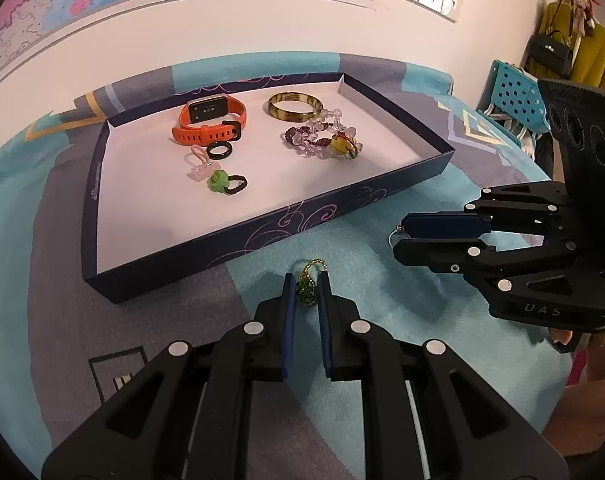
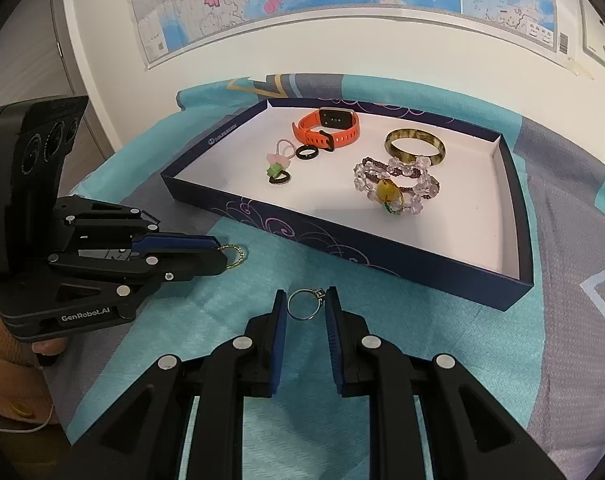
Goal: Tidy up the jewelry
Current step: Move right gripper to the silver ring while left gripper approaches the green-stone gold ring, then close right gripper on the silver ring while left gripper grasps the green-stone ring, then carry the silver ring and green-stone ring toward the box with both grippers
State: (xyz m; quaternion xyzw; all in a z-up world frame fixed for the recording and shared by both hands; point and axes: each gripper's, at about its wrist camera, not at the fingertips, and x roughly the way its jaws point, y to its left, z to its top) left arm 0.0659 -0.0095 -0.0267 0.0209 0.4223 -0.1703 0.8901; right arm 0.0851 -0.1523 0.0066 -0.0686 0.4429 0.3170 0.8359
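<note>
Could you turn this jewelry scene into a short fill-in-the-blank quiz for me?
1. The watch in the box has an ____ strap.
2. The right gripper is shut on a ____ ring.
3. The left gripper is shut on a green beaded ring with a ____ loop.
4. On the wall hangs a ____.

Missing words: orange; silver; gold; map

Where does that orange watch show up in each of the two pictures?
Left wrist view: the orange watch lies at the tray's far left, above the black ring.
Right wrist view: the orange watch lies at the tray's far middle.
Shared landmark: the black ring beside its strap.
</note>
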